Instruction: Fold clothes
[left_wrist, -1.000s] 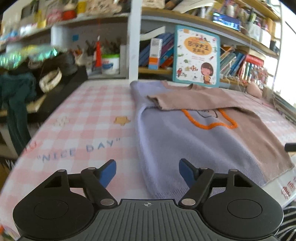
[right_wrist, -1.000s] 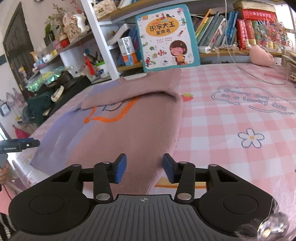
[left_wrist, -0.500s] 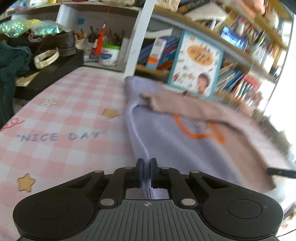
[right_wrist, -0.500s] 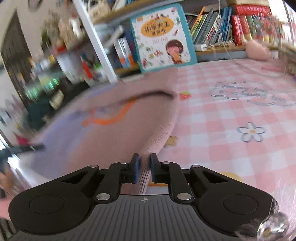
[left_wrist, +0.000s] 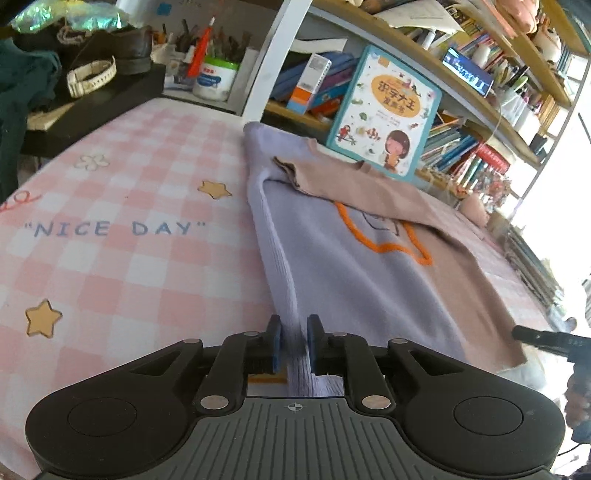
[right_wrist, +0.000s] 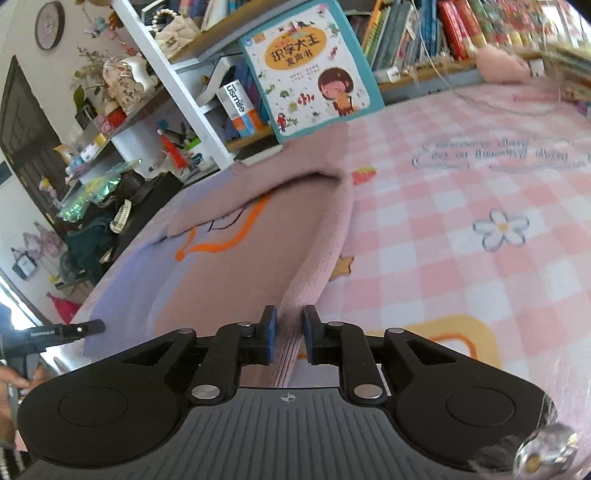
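A lilac and tan-pink sweater (left_wrist: 354, 266) with an orange outline lies flat on the pink checked cloth, one tan sleeve folded across its chest. My left gripper (left_wrist: 294, 338) is shut on the sweater's near lilac hem corner. In the right wrist view the same sweater (right_wrist: 221, 266) shows its pink side, and my right gripper (right_wrist: 289, 332) is shut on the near pink hem corner. Both corners are raised slightly off the cloth. The other gripper's tip shows at each view's edge (left_wrist: 546, 338) (right_wrist: 62, 330).
The pink checked tablecloth (left_wrist: 129, 229) covers the table. A children's book (left_wrist: 384, 110) leans on the bookshelf behind the sweater, also seen in the right wrist view (right_wrist: 310, 70). A dark side table with clutter (left_wrist: 92, 85) stands at far left. A pink plush (right_wrist: 502, 62) lies at the back right.
Both grippers went from open to shut on the sweater's near hem corners. Both have moved forward and lifted the hem a little.
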